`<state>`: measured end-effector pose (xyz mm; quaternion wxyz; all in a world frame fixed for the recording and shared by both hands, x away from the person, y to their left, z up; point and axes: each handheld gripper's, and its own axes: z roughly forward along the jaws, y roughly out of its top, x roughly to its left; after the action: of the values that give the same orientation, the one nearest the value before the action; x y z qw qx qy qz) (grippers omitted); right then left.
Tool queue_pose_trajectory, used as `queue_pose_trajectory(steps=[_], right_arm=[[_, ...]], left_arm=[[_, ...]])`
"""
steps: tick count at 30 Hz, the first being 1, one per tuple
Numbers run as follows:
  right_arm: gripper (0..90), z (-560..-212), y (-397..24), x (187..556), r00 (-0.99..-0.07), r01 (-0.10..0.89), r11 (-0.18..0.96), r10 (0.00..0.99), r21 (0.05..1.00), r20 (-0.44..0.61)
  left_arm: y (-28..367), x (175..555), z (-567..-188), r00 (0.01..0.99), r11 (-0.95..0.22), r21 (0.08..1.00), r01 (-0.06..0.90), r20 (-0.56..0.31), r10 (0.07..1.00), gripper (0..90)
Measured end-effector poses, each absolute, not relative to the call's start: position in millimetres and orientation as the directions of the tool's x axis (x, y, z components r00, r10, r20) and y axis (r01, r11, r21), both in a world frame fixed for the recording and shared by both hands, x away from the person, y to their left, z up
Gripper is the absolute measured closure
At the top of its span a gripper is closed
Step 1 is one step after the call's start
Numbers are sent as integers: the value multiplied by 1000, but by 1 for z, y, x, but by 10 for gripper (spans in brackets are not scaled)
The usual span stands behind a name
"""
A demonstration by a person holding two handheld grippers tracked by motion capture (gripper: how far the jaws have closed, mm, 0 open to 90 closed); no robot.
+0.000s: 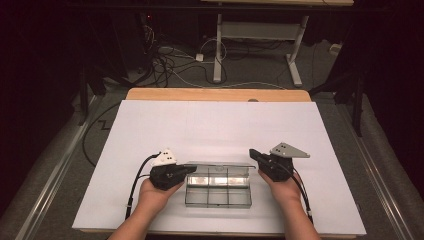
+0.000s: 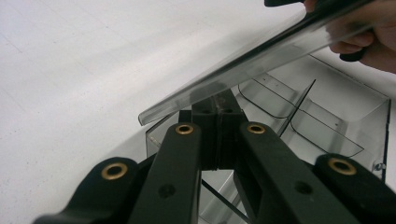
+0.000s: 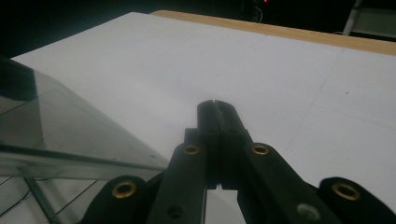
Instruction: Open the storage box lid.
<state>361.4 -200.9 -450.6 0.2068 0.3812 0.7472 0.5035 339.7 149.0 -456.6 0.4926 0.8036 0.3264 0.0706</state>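
While both claws flank it: a clear plastic compartment box (image 1: 218,189) sits on the white surface (image 1: 215,127) between them, near the person's edge.
Left claw (image 1: 192,169): held in the left hand (image 1: 156,192), jaws pressed together with no gap; in the left gripper view the tips (image 2: 217,100) sit just under the box's raised lid, at the box's left end.
Right claw (image 1: 253,154): held in the right hand (image 1: 282,185), jaws closed flat against each other on nothing; in the right gripper view the tips (image 3: 218,109) lie over bare surface, the lid just to their left.
Lid (image 1: 220,164): transparent, lifted and tilted above the far side of the box, spanning from one claw to the other; whether either claw touches it cannot be told.
Box interior: dividers (image 2: 299,105) split it into compartments, two rows of three in the high view; nothing can be made out inside them.
Beyond the claws: the wooden far edge (image 1: 218,94) of the surface, then floor cables (image 1: 170,62).
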Motion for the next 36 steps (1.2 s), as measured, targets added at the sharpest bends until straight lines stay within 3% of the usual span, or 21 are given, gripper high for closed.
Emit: queue_pose_trajectory(steps=[18, 36], right_arm=[[900, -445, -199, 355, -608, 332, 164, 790, 929, 78], [900, -445, -193, 371, -620, 324, 134, 778, 936, 103]], left_arm=[[148, 347, -454, 771, -274, 849, 452, -217, 599, 872], [152, 357, -454, 751, -253, 850, 462, -223, 622, 871]])
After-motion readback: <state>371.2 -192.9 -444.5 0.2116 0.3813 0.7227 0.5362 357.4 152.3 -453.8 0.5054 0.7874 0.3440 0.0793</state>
